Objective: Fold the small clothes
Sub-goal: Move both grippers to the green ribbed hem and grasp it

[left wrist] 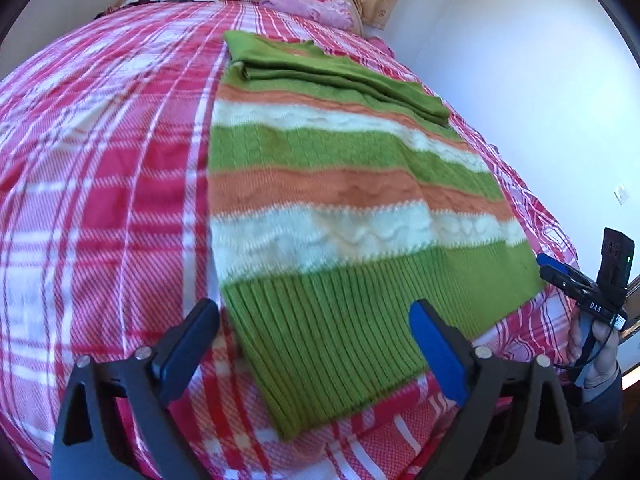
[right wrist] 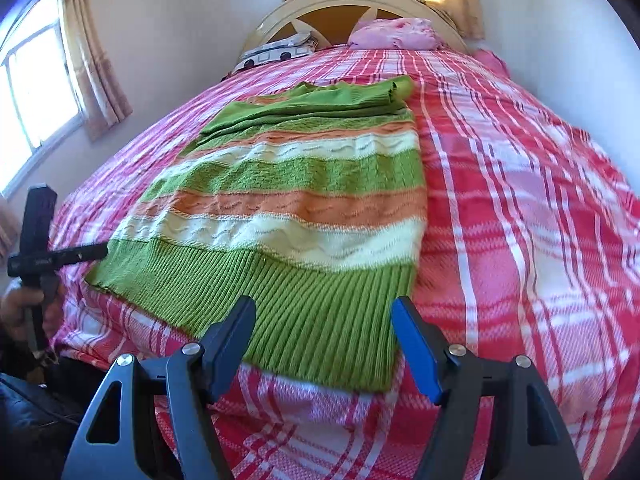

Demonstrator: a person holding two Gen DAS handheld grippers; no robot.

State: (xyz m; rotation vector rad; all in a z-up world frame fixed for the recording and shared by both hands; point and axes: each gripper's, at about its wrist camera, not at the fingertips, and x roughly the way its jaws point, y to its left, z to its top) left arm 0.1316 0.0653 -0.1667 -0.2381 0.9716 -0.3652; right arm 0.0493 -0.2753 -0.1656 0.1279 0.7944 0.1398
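1. The sweater (left wrist: pixel 344 208) lies flat on the bedspread (left wrist: pixel 100 200), sleeves folded in.
2. Left gripper (left wrist: pixel 316 336) and right gripper (right wrist: pixel 324 340) hover spread over its hem, holding nothing.
3. Likely next: pinch both hem corners and fold toward the collar.

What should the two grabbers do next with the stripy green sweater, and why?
Probably lower both onto the ribbed hem and pinch a corner each. The sweater lies flat on the plaid bed, its sleeves already folded across the top. The left gripper and right gripper both hover at that hem with jaws open, holding nothing, so lifting the hem toward the collar looks next.
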